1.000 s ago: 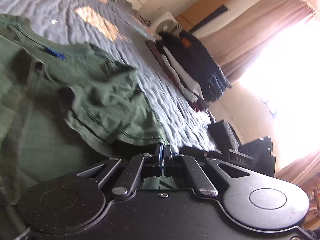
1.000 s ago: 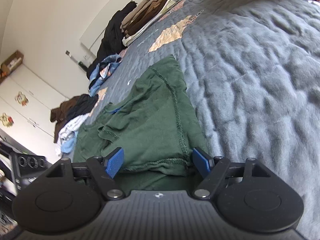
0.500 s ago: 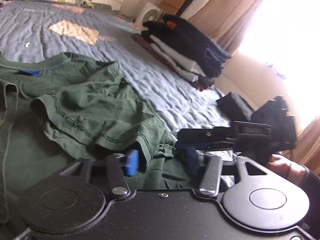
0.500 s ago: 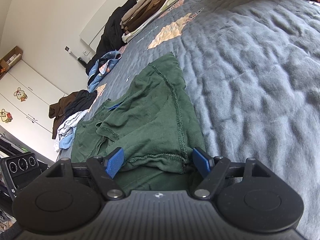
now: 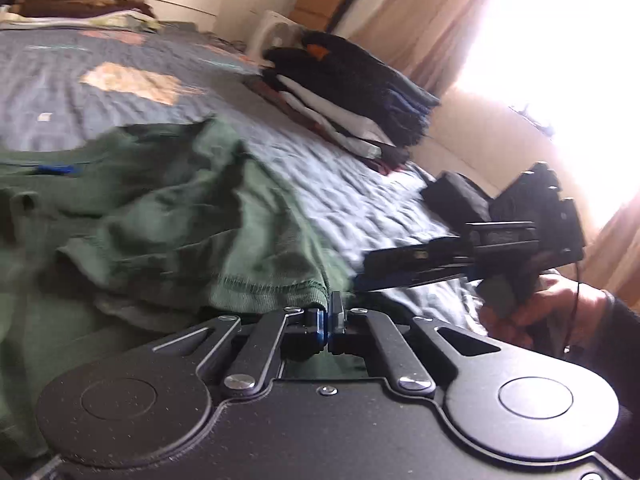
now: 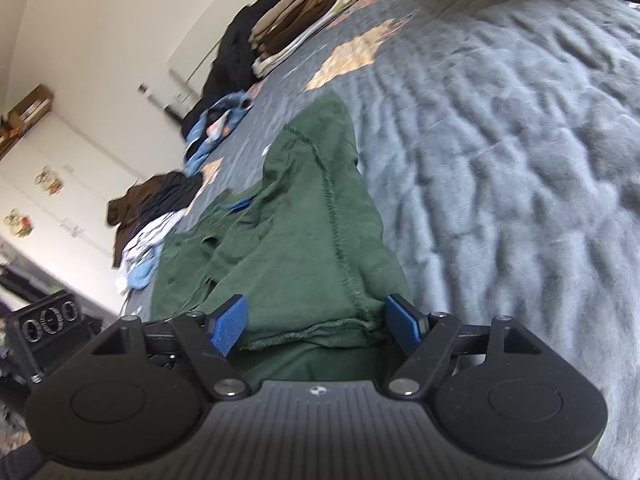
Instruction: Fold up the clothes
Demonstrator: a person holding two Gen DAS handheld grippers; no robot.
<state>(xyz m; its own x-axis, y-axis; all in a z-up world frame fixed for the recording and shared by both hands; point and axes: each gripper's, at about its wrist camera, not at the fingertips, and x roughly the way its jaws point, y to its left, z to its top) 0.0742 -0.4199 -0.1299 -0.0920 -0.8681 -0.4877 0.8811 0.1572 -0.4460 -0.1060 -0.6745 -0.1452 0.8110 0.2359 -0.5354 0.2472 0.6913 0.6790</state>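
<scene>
No readable text, labels, brands or numbers anywhere

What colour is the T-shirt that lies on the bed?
Dark green. The T-shirt shows best in the right wrist view, on the grey bedspread.

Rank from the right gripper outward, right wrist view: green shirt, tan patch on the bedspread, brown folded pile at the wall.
1. Green shirt: right at the right gripper, hem between its open jaws.
2. Tan patch: mid-bed, beyond the shirt.
3. Brown folded pile: far edge, by the wall.
</scene>
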